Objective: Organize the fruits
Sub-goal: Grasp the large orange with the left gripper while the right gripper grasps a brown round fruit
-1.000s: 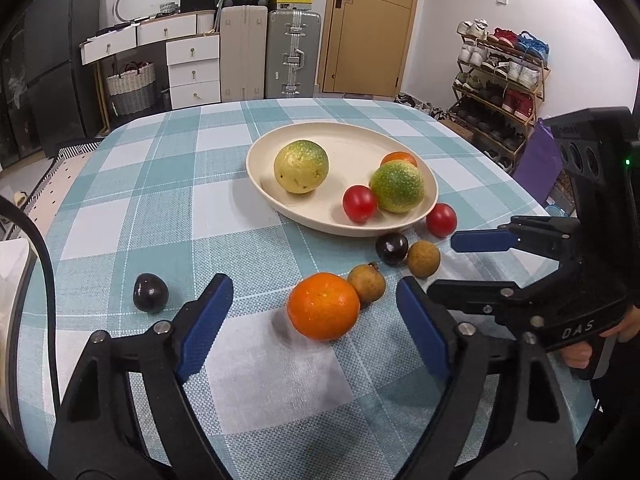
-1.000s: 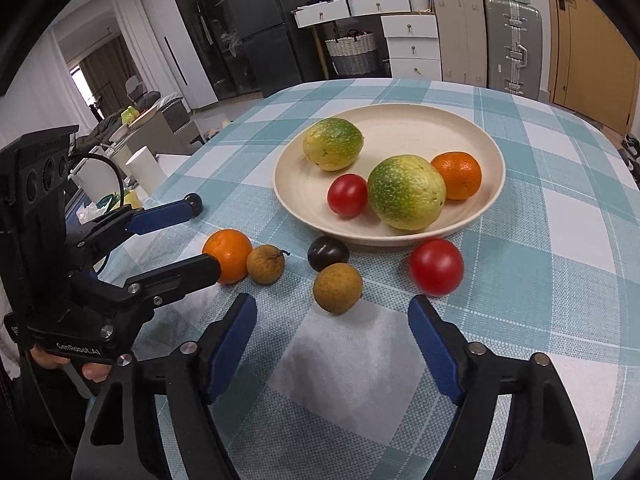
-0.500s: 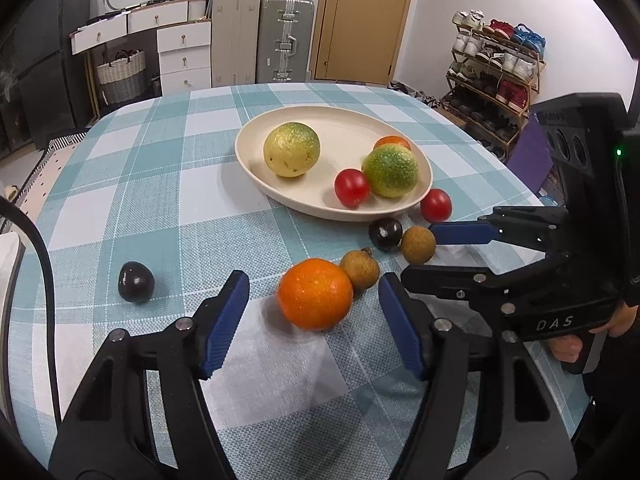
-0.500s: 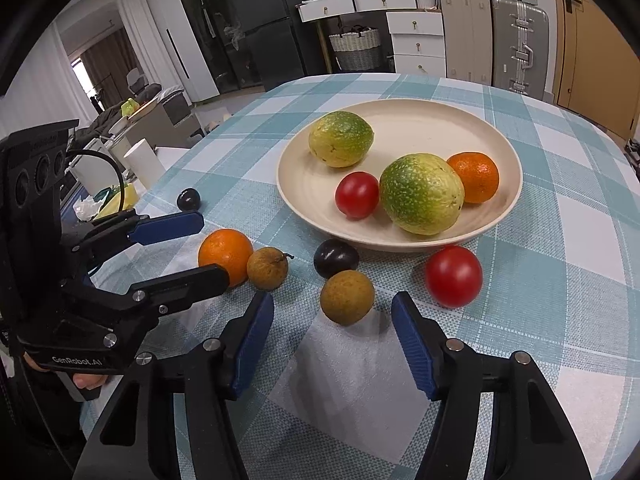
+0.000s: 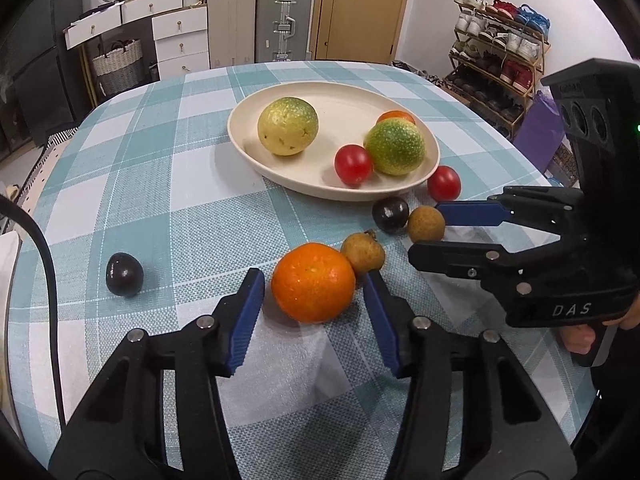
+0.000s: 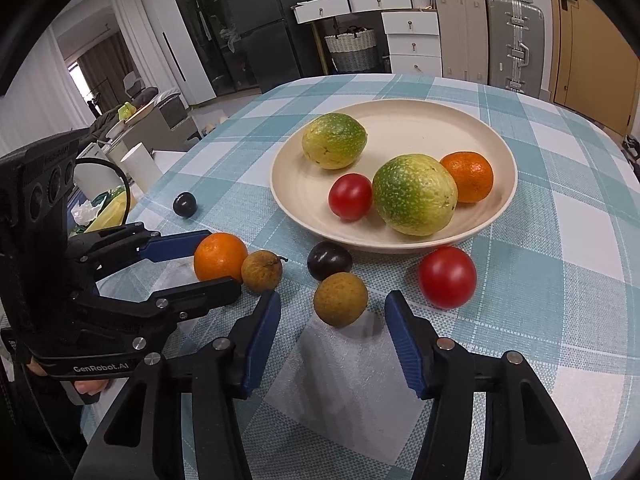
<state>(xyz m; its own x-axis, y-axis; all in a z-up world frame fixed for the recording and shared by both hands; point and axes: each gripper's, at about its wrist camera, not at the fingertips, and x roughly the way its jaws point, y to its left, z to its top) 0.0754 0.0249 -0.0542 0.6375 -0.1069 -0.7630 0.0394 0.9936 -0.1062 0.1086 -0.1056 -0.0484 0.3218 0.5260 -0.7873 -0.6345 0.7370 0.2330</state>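
1. So, left gripper [image 5: 314, 284] down at the near edge of the round table [image 5: 132, 184], jaws just been closing in around the loose orange [image 5: 313, 282]. Blue pads flanking it on both sides, thin gaps showing on each side in the left wrist view, so not clamped.
2. Right gripper [image 6: 332, 312] a bit further along the same near edge, jaws also just been closing, with the brown longan [image 6: 340, 299] sitting between the tips. Clear space on both sides, pads not touching it.
3. Second longan [image 5: 363, 253], the one with the little stem, touching the loose orange on its right.
4. Dark plum [image 6: 329, 260] just behind the gripped-at longan, right up against the rim of the cream plate [image 6: 496, 136].
5. Loose cherry tomato [image 6: 447, 277] beside the plate's near rim, off to the right of the right gripper.
6. Another dark plum [image 5: 124, 274] alone, well apart, toward the table's left edge.
7. On the plate: two yellow-green passion fruits [image 6: 334, 141] [image 6: 415, 199], a cherry tomato [image 6: 350, 197] touching the nearer one, and a small orange [image 6: 468, 176] tucked behind it.
8. Checked teal-and-white tablecloth [image 6: 560, 240] under everything.
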